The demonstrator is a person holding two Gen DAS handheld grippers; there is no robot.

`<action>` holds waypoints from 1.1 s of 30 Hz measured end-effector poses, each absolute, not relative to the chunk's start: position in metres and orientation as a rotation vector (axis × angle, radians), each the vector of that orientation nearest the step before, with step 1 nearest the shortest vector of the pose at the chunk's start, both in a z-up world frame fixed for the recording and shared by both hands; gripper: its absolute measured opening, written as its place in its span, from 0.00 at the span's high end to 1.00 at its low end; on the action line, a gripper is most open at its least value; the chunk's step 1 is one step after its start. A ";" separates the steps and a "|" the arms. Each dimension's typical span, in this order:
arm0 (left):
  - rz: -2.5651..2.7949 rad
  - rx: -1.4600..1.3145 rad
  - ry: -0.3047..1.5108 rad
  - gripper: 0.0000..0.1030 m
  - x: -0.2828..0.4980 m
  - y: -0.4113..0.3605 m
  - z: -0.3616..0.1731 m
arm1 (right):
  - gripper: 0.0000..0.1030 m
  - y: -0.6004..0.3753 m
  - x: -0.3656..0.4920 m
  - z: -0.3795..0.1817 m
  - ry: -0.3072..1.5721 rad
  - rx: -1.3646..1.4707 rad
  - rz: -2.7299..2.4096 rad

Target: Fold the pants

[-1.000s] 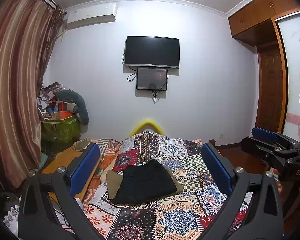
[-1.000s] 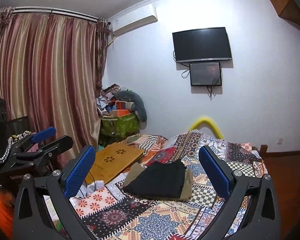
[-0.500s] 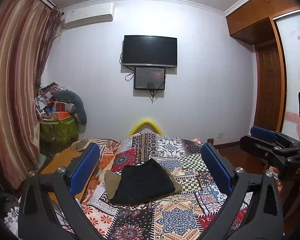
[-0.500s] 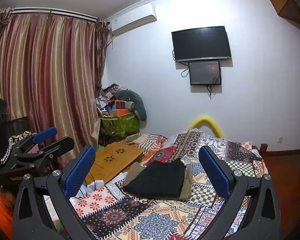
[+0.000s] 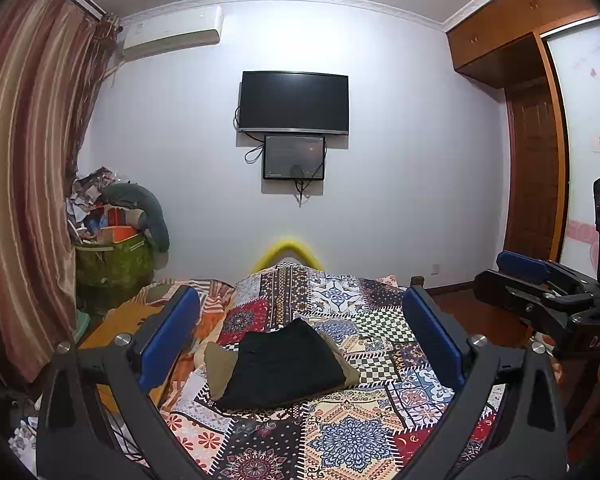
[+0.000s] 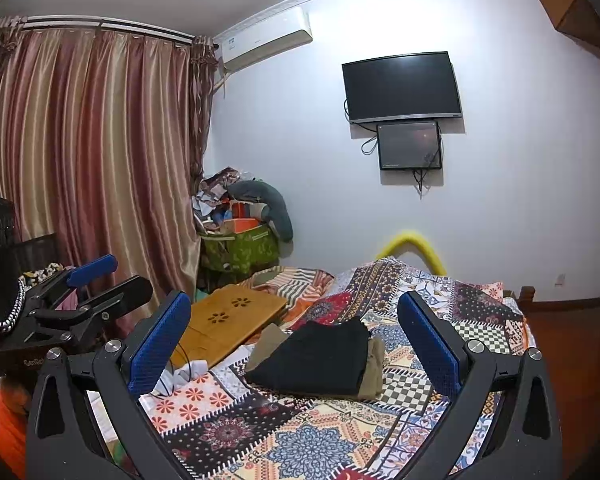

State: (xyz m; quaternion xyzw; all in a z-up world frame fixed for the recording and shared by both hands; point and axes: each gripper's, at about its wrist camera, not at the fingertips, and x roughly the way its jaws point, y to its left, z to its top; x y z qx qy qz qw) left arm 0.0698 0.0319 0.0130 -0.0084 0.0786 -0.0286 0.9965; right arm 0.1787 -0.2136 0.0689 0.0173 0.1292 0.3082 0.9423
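Folded black pants point(image 5: 286, 364) lie on top of folded khaki pants point(image 5: 218, 368) in the middle of the patchwork bedspread point(image 5: 340, 436). They also show in the right wrist view, black pants point(image 6: 320, 360) over khaki pants point(image 6: 374, 368). My left gripper point(image 5: 298, 340) is open and empty, held above the bed's near end, well short of the pile. My right gripper point(image 6: 294, 340) is open and empty, also back from the pile. Each gripper shows at the edge of the other's view: the right gripper point(image 5: 540, 296), the left gripper point(image 6: 88, 292).
A wooden lap tray point(image 6: 224, 324) lies on the bed left of the pile, with a white cable point(image 6: 180, 372) near it. A green basket of clutter point(image 5: 112, 260) stands by the striped curtain point(image 5: 24, 184). A TV point(image 5: 294, 102) hangs on the far wall. A wooden door point(image 5: 534, 168) is at the right.
Both grippers have drifted slightly; the view has shifted a little. The pile of pants has not moved. Both grippers stay open.
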 end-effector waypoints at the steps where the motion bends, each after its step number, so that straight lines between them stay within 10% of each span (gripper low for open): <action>1: -0.057 -0.015 0.156 0.00 0.069 0.031 0.013 | 0.00 -0.214 0.179 0.069 0.264 0.035 0.629; 33: -0.095 -0.032 0.180 0.00 0.074 0.028 0.009 | 0.00 -0.214 0.178 0.071 0.273 0.044 0.616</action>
